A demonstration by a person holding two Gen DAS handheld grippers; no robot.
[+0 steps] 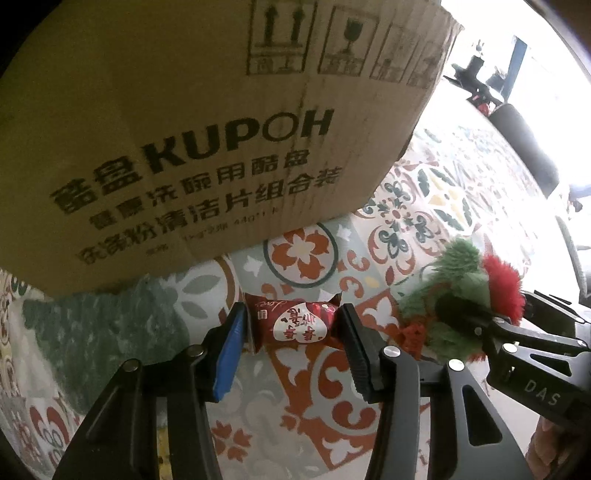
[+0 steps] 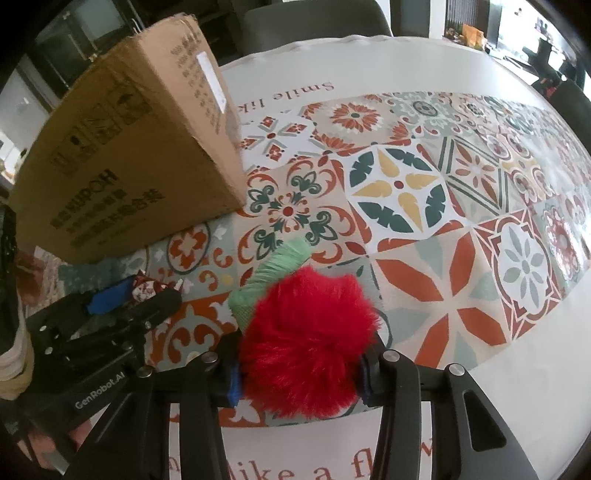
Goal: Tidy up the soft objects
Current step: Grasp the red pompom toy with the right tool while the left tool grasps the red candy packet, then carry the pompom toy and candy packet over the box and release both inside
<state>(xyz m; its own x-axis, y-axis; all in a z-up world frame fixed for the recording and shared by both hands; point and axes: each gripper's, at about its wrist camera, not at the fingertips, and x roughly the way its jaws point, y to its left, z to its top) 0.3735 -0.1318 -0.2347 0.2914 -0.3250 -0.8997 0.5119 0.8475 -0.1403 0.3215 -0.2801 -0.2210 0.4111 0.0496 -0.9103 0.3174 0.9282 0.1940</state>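
Note:
A red snack packet (image 1: 299, 325) with white lettering sits crosswise between the fingers of my left gripper (image 1: 291, 308), its crimped ends against the blue pad and the black pad, so the gripper is shut on it. It hangs just in front of a big cardboard box (image 1: 184, 147). To the right lies a fluffy red and green plush toy (image 2: 306, 332). My right gripper (image 2: 299, 369) is shut on its red ball, and the fur bulges over both fingers. The green part (image 2: 280, 266) points away toward the box. Both grippers are side by side, close together.
The table wears a cloth (image 2: 406, 192) with bright tile patterns and a white border with lettering. The cardboard box (image 2: 129, 166) stands at the left rear. A dark chair back (image 2: 314, 18) is behind the far edge. A hand (image 1: 554, 443) shows at the lower right.

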